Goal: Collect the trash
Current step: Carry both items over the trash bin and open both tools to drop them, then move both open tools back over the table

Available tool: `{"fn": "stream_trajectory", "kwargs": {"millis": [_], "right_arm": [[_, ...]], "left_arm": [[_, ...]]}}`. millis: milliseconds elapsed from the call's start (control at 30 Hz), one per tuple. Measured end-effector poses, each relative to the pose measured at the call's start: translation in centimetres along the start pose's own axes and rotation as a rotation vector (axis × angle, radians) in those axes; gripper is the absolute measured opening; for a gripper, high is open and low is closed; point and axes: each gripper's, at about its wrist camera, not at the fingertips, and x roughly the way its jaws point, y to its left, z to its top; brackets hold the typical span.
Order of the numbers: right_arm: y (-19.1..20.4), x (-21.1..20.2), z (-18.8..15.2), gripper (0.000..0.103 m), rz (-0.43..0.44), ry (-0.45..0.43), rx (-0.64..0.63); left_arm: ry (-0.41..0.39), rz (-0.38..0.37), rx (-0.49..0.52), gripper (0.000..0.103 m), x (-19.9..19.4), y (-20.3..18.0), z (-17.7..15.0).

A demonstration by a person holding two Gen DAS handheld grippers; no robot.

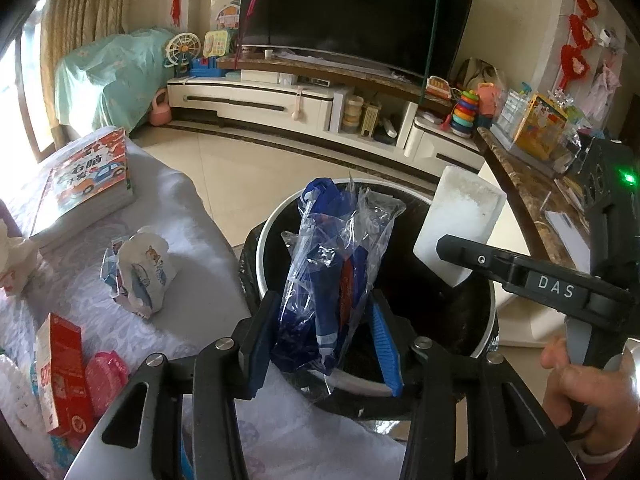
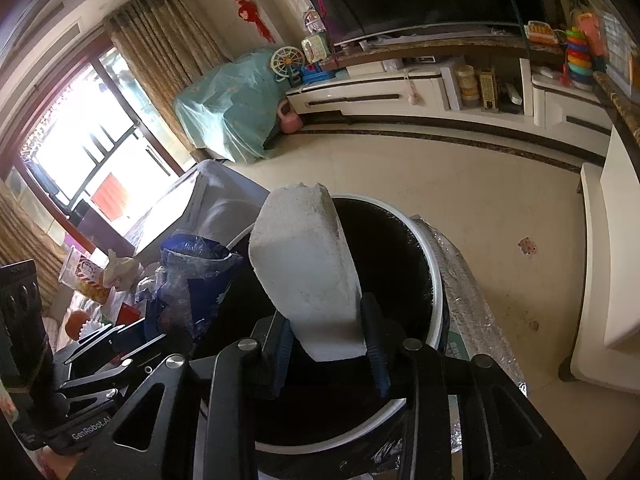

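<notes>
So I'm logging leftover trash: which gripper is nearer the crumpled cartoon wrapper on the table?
Left. The left gripper is beside the crumpled cartoon wrapper; the right gripper is farther, over the bin's far side.

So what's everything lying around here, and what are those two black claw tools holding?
bin: one, black, white rim, on the floor by the bed
plastic bag: one, clear and blue, over the bin
foam block: one, white, over the bin
books: a stack, colourful, on the bed
red box: one, bed's near edge
crumpled wrapper: one, white and blue, on the bed
TV: one, black, on the cabinet
left gripper: fingers around the bag
right gripper: fingers around the foam
hand: one, grips the right tool
</notes>
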Motion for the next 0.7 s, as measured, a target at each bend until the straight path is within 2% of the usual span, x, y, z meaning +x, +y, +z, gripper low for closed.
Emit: {"fn": "stream_trajectory", "kwargs": {"millis": [167,200,233,267,300,433,533,600,700], "right_arm": [[0.0,0.0,0.4,0.038,-0.002,0.008,-0.001],[0.0,0.0,0.5,0.039,-0.002,0.008,0.000],[0.0,-0.1,0.6,0.041,-0.005,0.006,0.001],[0.0,-0.3,0.7,0.050,-0.007,0.001,0.003],[0.2,-0.5,0.7,0.055,-0.006,-0.005,0.004],[0.6,-1.6,0.7,0.057,-0.007,-0.041,0.003],[0.9,-2.6,0.4,0.065,-0.004,-0.066,0.004],[1.3,-3.0,-0.1,0.073,-0.002,-0.080,0.000],[2.2,-3.7,-1.5,0.081,0.008,-0.096,-0.004]], "left_arm": [[0.002,-0.006,0.001,0.051,0.1,-0.4,0.3],[0.002,-0.003,0.001,0.057,0.0,-0.5,0.3],[0.002,0.001,0.000,0.061,0.0,-0.5,0.3],[-0.003,0.004,-0.001,0.065,-0.2,-0.5,0.3],[-0.006,0.004,0.000,0.065,-0.3,-0.4,0.1],[-0.012,0.006,-0.015,0.065,-1.2,0.0,-0.9],[-0.025,0.000,-0.044,0.065,-2.5,0.5,-2.2],[-0.036,0.002,-0.056,0.065,-3.4,0.8,-3.3],[-0.060,0.007,-0.083,0.065,-5.1,1.3,-5.2]]}}
